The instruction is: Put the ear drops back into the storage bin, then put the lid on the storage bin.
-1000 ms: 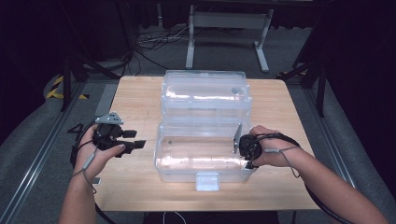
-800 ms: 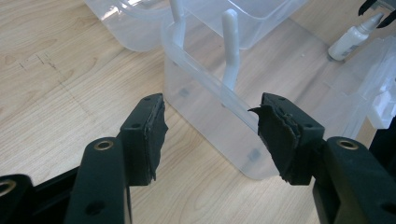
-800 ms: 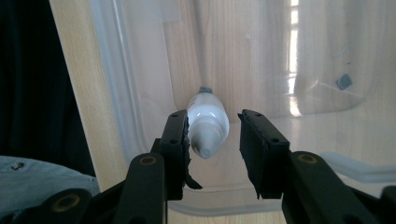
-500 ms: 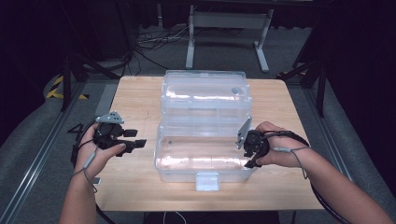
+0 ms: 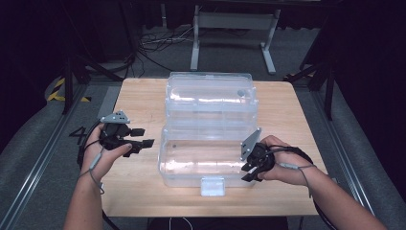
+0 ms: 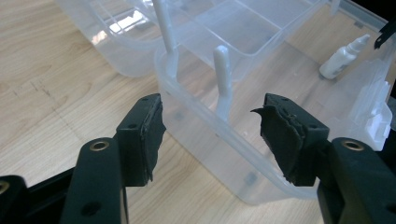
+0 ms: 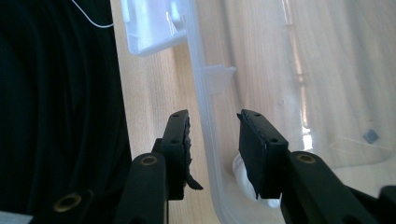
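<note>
High view: wooden table [image 5: 139, 191] under clear box [image 5: 206, 158]

Right gripper [image 5: 251, 173] shifted toward near right corner of clear plastic box [image 5: 201, 163]; jaws just closing a little, box's front wall between them, pads not pressing.

Light falls from overhead onto the worktop [image 5: 139, 191] — the room around it sinks into near black. White glare streaks the clear plastic box [image 5: 210, 108]. Up close, the near tongs look soft, slightly blurred — grain shows throughout.
</note>
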`<state>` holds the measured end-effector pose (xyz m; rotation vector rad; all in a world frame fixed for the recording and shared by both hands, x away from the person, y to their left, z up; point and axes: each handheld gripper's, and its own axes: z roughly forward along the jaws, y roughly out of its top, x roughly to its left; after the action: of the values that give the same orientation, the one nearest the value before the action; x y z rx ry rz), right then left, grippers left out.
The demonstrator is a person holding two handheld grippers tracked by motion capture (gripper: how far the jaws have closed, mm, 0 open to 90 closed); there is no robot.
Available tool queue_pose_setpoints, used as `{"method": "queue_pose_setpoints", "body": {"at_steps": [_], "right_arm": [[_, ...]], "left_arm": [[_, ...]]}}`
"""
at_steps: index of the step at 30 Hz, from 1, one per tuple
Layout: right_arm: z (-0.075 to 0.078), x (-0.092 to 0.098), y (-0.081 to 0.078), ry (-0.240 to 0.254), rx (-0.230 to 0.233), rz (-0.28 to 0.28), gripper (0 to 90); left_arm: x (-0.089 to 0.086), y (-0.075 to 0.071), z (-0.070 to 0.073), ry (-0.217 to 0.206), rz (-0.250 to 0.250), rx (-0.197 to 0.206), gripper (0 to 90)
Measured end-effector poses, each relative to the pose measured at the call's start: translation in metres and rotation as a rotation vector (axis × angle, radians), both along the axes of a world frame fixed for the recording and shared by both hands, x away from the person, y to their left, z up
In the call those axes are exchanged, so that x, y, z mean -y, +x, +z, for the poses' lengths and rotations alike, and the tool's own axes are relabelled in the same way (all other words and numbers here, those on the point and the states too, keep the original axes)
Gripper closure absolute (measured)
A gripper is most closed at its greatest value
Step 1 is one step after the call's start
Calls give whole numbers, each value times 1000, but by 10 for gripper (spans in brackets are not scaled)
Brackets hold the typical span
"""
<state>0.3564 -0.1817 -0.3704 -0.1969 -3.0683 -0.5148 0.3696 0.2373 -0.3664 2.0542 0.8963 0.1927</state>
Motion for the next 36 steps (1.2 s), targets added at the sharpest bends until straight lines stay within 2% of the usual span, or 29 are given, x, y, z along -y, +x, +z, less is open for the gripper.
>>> {"method": "queue_pose_setpoints", "body": {"at_steps": [5, 8, 9, 10, 12, 15, 16, 21, 22, 24, 31, 36], "right_arm": [[-15, -2, 0, -9, -4, -4, 658], [-22, -5, -1, -11, -7, 0, 679], [-25, -6, -3, -25, -3, -7, 692], [-28, -7, -2, -25, 13, 15, 704], [-32, -9, -3, -23, 4, 18, 740], [-36, -10, -4, -16, 2, 23, 772], [-39, -9, -3, -26, 2, 2, 804], [-41, -8, -3, -15, 10, 15, 813], [-41, -9, -5, -12, 18, 3, 816], [-41, -8, -4, -3, 31, 22, 819], [-41, -8, -4, -3, 35, 23, 820], [-41, -7, -5, 11, 27, 11, 820]], "left_arm": [[1, 1, 0, -21, -16, 3, 456], [2, 1, 0, -34, -29, 26, 464], [2, 1, 0, -38, -23, 27, 466], [2, 1, 1, -36, -22, 29, 471], [3, 1, 1, -19, -21, -9, 485], [4, 1, 1, -15, -20, -19, 497], [5, 0, 3, -20, -18, -14, 497], [9, 1, 8, -29, -21, 24, 458], [11, 1, 9, -30, -22, 27, 452], [15, 2, 12, -11, -28, 31, 449], [29, 8, 26, 56, -61, 29, 435], [38, 13, 38, 65, -78, 39, 421]]}}
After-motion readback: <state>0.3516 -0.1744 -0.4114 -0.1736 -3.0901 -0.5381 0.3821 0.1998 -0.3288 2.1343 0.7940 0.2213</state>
